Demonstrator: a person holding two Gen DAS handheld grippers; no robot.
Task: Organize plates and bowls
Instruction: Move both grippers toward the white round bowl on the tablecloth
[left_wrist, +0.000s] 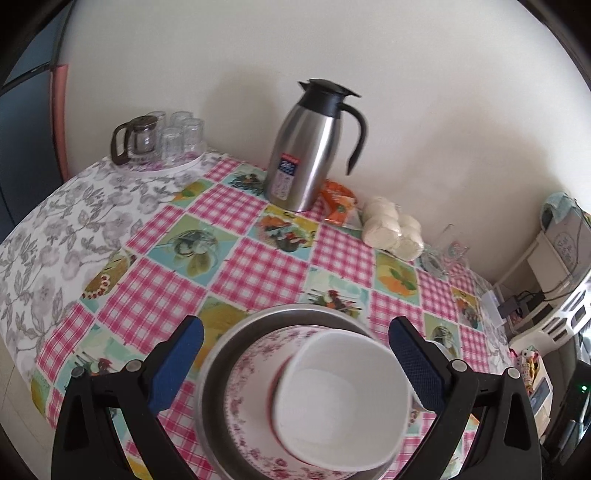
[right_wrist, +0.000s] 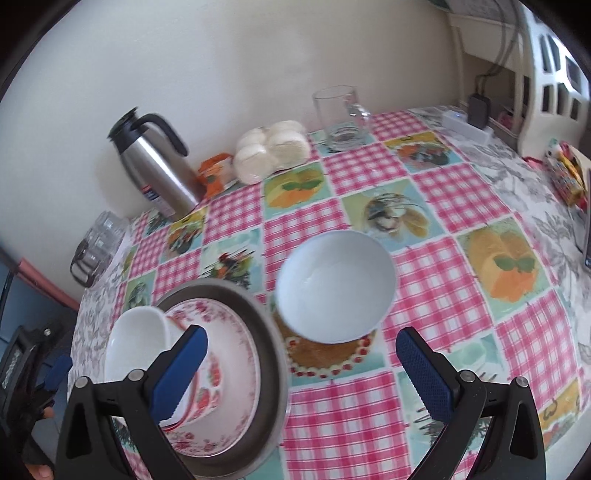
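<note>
A grey metal plate (left_wrist: 218, 354) sits at the near edge of the table. On it lies a pink-flowered plate (left_wrist: 251, 369), and a white bowl with a red pattern outside (left_wrist: 343, 391) stands on that. My left gripper (left_wrist: 295, 354) is open, its blue pads wide on either side of this bowl and clear of it. In the right wrist view the same stack shows at the left: metal plate (right_wrist: 273, 387), flowered plate (right_wrist: 236, 369), bowl (right_wrist: 136, 343). A plain white bowl (right_wrist: 336, 284) stands alone on the tablecloth beside it. My right gripper (right_wrist: 303, 369) is open and empty just short of that bowl.
Along the wall stand a steel thermos jug (left_wrist: 306, 155), an orange packet (left_wrist: 338, 203), a bag of white buns (left_wrist: 391, 229) and a glass mug (right_wrist: 340, 110). A glass teapot with tumblers (left_wrist: 162, 136) is at the far left corner. A white shelf (right_wrist: 546, 74) stands beyond the table's right end.
</note>
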